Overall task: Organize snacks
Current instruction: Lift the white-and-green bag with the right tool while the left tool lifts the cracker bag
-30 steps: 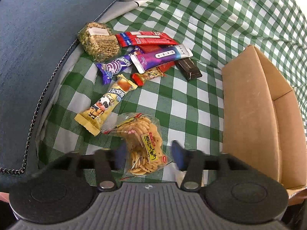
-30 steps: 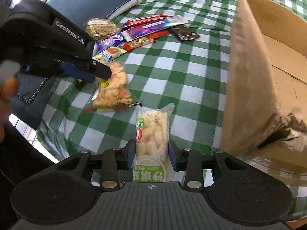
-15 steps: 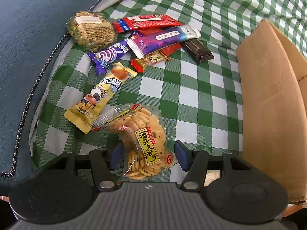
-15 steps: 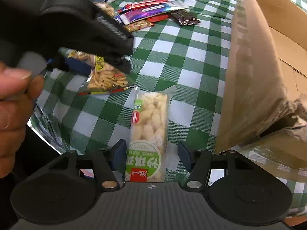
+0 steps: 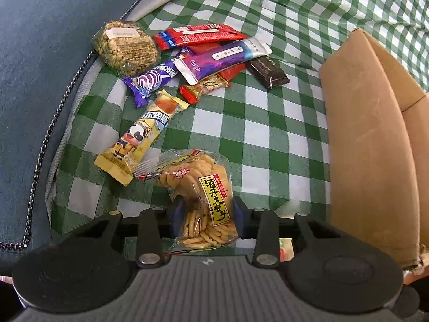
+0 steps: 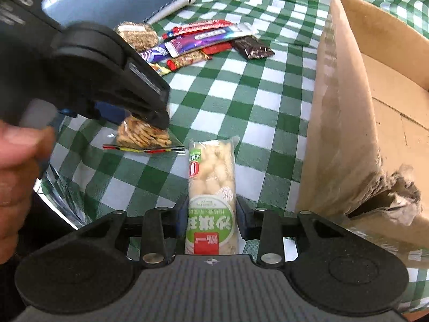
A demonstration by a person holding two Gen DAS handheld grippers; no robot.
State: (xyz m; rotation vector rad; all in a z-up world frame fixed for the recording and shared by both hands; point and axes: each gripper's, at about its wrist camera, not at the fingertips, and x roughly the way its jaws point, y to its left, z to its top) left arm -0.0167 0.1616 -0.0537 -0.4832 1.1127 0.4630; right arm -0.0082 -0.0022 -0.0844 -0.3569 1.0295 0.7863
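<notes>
My left gripper (image 5: 206,212) is shut on a clear bag of small crackers (image 5: 199,201) with a yellow label, at the near edge of the green checked cloth. My right gripper (image 6: 211,214) is shut on a long clear pack of white puffed snacks (image 6: 211,187) with a green label. The left gripper (image 6: 158,118) and its cracker bag (image 6: 142,135) also show in the right wrist view, just left of the white pack. A cardboard box (image 5: 370,139) stands open at the right; it also shows in the right wrist view (image 6: 346,123).
Several snacks lie in a pile at the back left: a yellow cow-print bar (image 5: 142,136), a purple packet (image 5: 152,80), a seed cake (image 5: 124,47), red bars (image 5: 198,36), a dark chocolate bar (image 5: 268,72). A blue cushion (image 5: 40,53) borders the cloth on the left.
Both grippers were open around their packs half a second ago and have closed on them. The left gripper has slid forward over the cracker bag.
</notes>
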